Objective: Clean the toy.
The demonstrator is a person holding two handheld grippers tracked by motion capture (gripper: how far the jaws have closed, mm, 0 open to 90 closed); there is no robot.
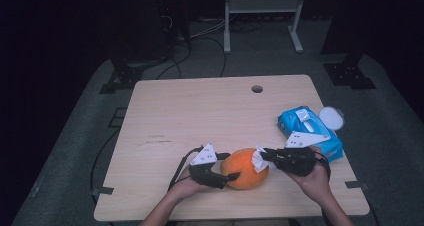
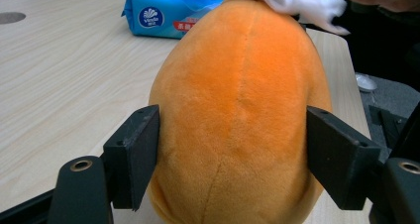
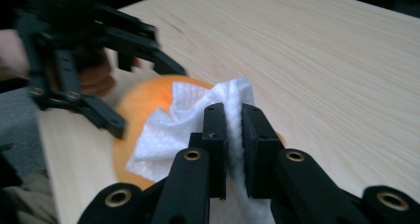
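The orange plush fruit lies near the table's front edge, its long axis running roughly along that edge and its narrower end pointing right. The left gripper comes in level from the left, its jaws clamped on the plush's broad end. The right gripper, level from the right, pinches a white tissue tight and seems to press it on the plush's right end.

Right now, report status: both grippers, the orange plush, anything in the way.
Left gripper clamped on orange plush. Right gripper shut on white tissue, pressed to the plush's far end. Blue tissue pack off to the side, nothing blocking.
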